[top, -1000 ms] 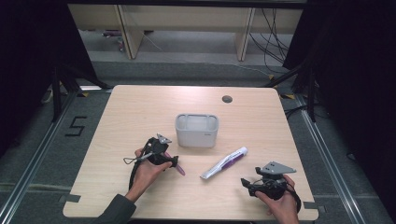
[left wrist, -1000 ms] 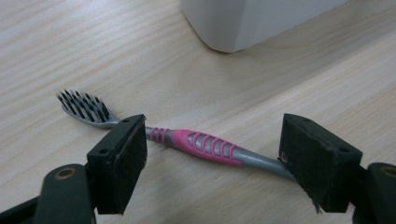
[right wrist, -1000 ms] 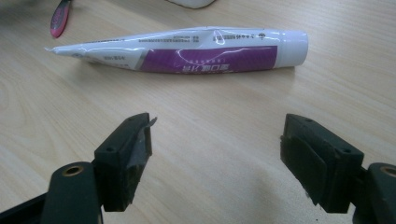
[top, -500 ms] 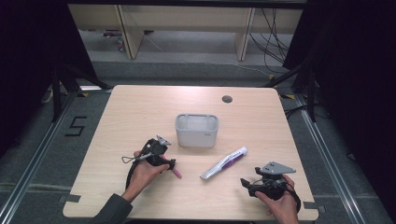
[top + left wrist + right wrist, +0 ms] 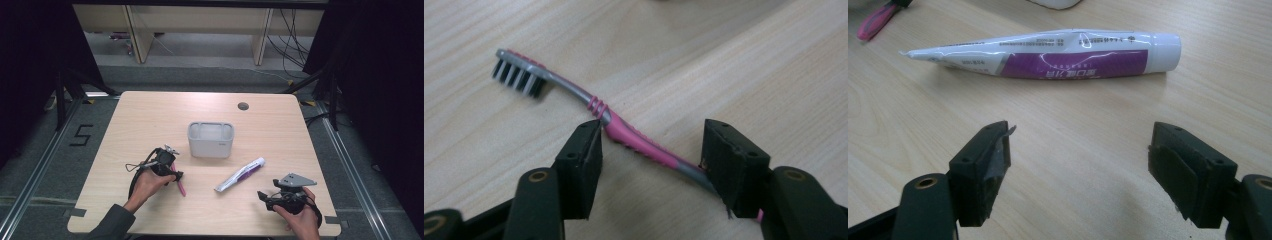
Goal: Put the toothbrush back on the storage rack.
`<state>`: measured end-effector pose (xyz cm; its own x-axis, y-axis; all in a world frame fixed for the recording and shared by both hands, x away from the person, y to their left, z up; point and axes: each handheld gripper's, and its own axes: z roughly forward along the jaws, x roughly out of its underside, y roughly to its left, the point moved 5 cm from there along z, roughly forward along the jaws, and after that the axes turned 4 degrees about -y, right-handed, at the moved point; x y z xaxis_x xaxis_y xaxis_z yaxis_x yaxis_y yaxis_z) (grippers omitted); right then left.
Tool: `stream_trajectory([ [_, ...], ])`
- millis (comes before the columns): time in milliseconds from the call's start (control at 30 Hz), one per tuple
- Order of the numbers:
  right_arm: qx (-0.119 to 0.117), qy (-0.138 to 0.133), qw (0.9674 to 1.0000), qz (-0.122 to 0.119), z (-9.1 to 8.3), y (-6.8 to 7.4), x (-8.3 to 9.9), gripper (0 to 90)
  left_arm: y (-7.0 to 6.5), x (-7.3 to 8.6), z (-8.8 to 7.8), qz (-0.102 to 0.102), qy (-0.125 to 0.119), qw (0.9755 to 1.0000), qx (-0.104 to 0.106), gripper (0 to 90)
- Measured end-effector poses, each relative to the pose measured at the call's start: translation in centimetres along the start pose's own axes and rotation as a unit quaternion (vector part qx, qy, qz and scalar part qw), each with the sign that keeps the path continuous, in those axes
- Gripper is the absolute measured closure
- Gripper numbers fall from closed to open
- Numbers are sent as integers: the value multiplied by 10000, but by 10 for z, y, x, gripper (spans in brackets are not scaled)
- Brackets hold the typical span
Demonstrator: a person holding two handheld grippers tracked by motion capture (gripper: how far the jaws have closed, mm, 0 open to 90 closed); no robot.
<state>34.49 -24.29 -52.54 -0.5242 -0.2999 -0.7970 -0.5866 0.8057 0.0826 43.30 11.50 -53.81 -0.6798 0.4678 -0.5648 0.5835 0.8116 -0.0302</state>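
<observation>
Left tool [image 5: 651, 150] had just been closing, jaws straddling the pink-and-grey plastic toothbrush [image 5: 634, 137] lying flat on the wooden counter [image 5: 150, 120], pads not yet clamped. Right tool [image 5: 1080, 165] sat wide open, empty, near the white-and-purple toothpaste tube [image 5: 1058, 55].

A "5" is marked in black tape on the floor [image 5: 82, 136], left of the table [image 5: 150, 115]; the print on the toothpaste tube [image 5: 1058, 57] is too small to be read.

Toothbrush [image 5: 634, 137]: pink and grey handle, black-and-white bristles. Tube [image 5: 1058, 57]: white with purple band. Box [image 5: 210, 139]: pale grey. Table [image 5: 150, 120]: light wood grain.
</observation>
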Motion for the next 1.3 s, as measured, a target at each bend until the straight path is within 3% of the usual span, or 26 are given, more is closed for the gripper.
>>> stream_trajectory([
  [100,70,-37,9999,-84,-1,-1,-1,259,2,0,-2,39,110,9999,59,490],
  [200,58,-21,10000,30,-1,0,0,259,5,1,-5,83,241,9995,181,547],
  [267,58,-31,9999,-77,-1,-1,0,259,6,2,-6,152,334,9991,209,583],
  [367,-17,-2,10000,10,0,0,0,259,7,3,-9,250,448,9984,246,606],
  [600,33,-25,10000,-87,0,-1,0,259,7,4,-10,380,675,9964,343,690],
  [700,36,-26,10000,-68,0,-1,0,259,7,1,-10,596,845,9939,382,711],
  [833,26,-7,10000,-63,0,0,0,259,4,-2,-8,647,1072,9914,392,734],
  [967,45,5,10000,-28,-1,0,0,259,3,-4,-8,820,1259,9880,370,787],
  [1300,16,14,10000,-10,0,1,0,262,4,-3,-9,1149,1400,9829,344,820],
])
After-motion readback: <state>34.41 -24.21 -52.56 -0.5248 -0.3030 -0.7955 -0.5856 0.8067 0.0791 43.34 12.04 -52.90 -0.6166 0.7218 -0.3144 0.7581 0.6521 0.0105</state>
